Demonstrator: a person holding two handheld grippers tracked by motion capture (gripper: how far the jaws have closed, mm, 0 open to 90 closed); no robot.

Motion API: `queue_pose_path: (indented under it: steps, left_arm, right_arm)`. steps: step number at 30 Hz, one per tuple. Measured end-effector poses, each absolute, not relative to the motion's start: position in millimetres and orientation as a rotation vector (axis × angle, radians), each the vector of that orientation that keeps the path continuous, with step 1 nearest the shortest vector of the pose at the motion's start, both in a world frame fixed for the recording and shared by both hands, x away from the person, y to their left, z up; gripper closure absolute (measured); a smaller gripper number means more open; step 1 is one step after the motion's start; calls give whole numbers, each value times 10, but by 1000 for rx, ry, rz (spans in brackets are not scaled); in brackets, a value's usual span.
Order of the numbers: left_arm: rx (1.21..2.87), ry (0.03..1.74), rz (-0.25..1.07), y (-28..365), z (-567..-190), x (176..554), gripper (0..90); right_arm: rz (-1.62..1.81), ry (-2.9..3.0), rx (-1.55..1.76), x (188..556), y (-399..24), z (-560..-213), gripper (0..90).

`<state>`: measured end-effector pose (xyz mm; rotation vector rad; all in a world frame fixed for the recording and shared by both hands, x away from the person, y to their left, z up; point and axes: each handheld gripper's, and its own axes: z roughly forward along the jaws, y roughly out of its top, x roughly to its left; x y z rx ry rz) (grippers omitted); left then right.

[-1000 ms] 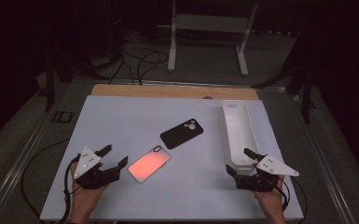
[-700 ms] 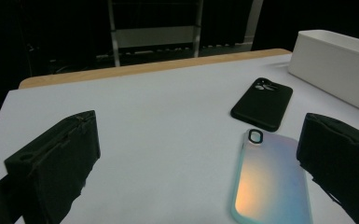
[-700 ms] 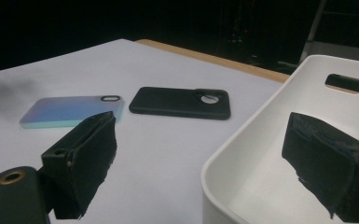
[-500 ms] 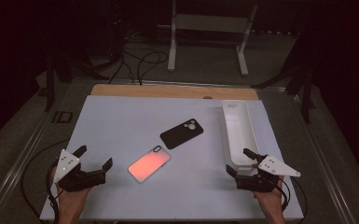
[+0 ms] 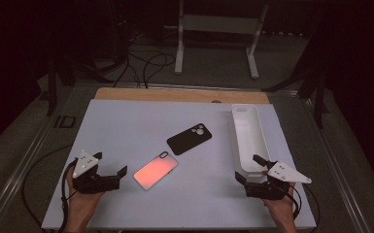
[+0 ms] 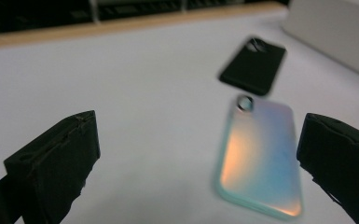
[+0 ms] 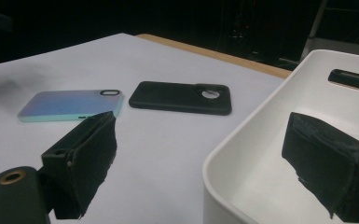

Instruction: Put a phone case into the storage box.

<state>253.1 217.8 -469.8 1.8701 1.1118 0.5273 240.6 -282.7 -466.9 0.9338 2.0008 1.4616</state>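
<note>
Since the earlier frame, left gripper (image 5: 110, 171) has moved back toward the iridescent phone case (image 5: 156, 170), fingers spread, empty. Right gripper (image 5: 249, 168) fingers released, straddling the white bin's (image 5: 238, 127) near end. Black phone case (image 5: 189, 138) lies just beyond the iridescent one on the table (image 5: 126, 121).

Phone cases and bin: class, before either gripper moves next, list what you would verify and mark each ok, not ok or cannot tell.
1. Left gripper open, holding nothing: ok.
2. Right gripper open, holding nothing: ok.
3. Iridescent phone case flat on the table, untouched: ok.
4. Black phone case apart from the iridescent one: ok.
5. White bin has room inside: ok.
6. Which case goes first: cannot tell.
</note>
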Motion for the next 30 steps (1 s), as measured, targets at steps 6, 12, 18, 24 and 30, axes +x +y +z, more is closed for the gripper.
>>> queue_pose_path:
  steps: [6,12,18,24,30]
  left_arm:
    - [2040,1086,402,1853,-4935,2746,0]
    - [2110,1074,375,1611,-5089,2888,0]
    - [2176,1051,361,1428,-5185,2931,2]
    - [2223,1034,357,1320,-5235,2942,26]
    - [2252,1023,359,1245,-5258,2944,45]
  right_arm:
    - [1455,2001,932,2406,-2820,-4665,98]
    - [1455,1994,936,2405,-2838,-4659,98]
    - [1456,1994,940,2403,-2838,-4655,98]
    - [1455,1993,939,2405,-2838,-4656,98]
    - [1454,1995,937,2406,-2836,-4655,98]
